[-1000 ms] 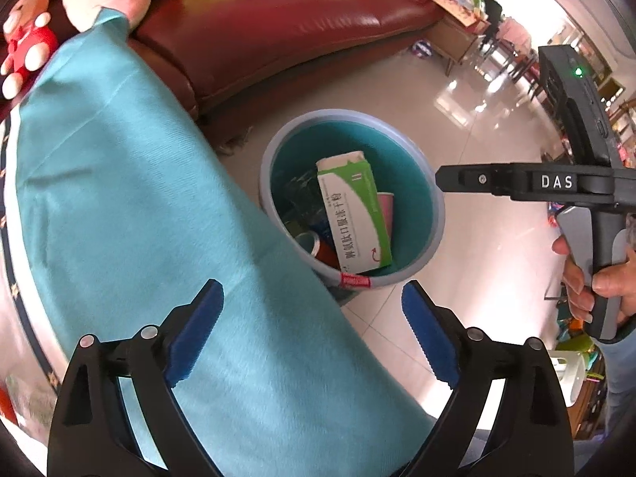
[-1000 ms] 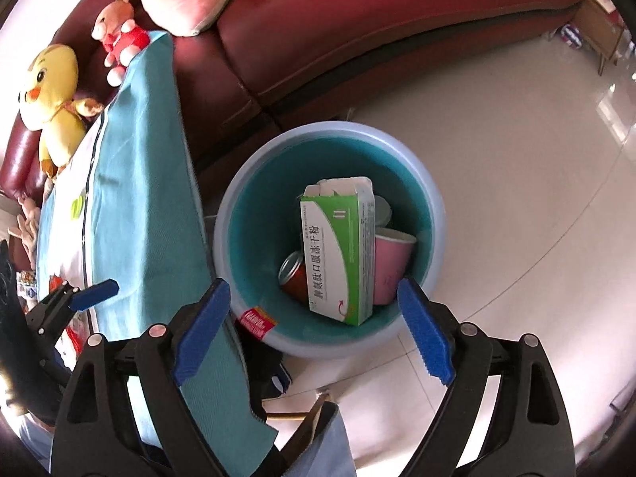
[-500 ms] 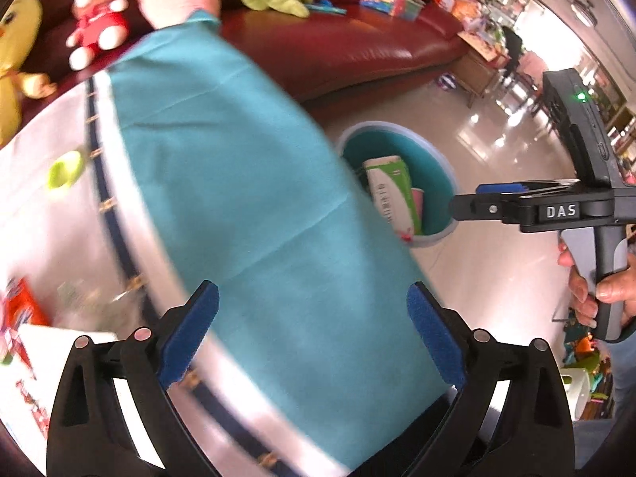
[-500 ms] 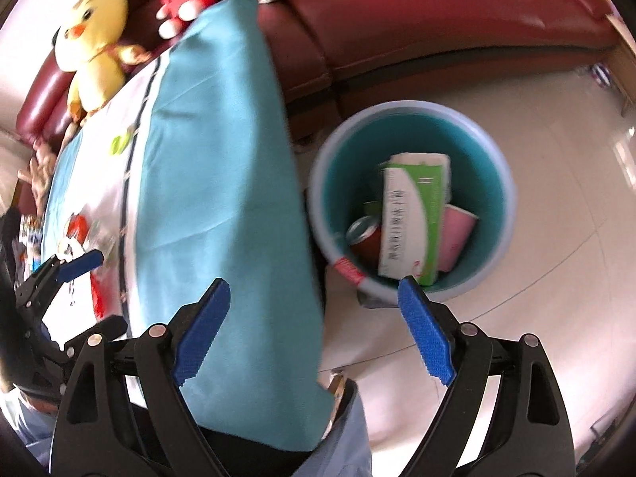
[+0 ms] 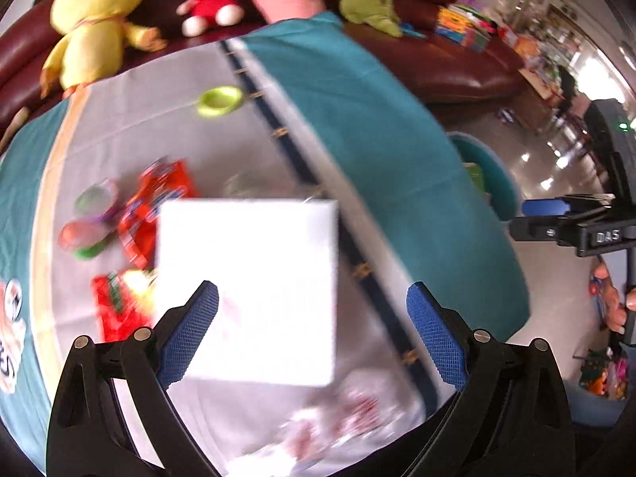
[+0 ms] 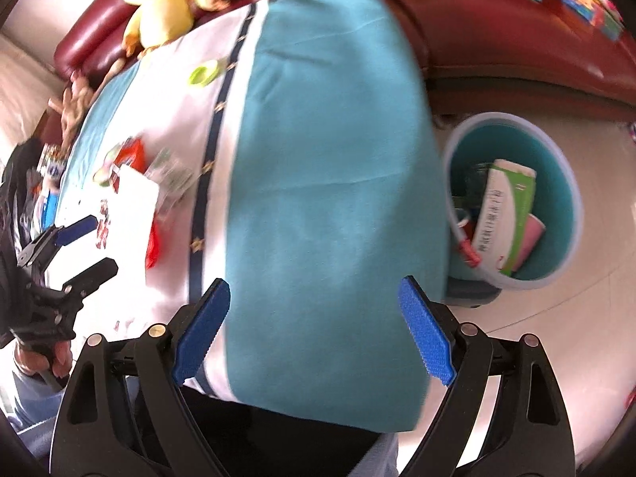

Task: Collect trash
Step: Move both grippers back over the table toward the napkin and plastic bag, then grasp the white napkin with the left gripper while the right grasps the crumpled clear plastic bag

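Left gripper (image 5: 312, 330) gaping, empty, above white box (image 5: 254, 286) and red wrappers (image 5: 153, 214) on table (image 5: 131, 131). Right gripper (image 6: 314, 328) wide apart too, empty, over teal cloth (image 6: 330, 206). Bin (image 6: 564, 183) beside table, holding green carton (image 6: 505, 214) and pink cup (image 6: 530, 234).

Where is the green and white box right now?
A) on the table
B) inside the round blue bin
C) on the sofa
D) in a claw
B: the green and white box stands tilted inside the round blue bin on the floor beside the table.
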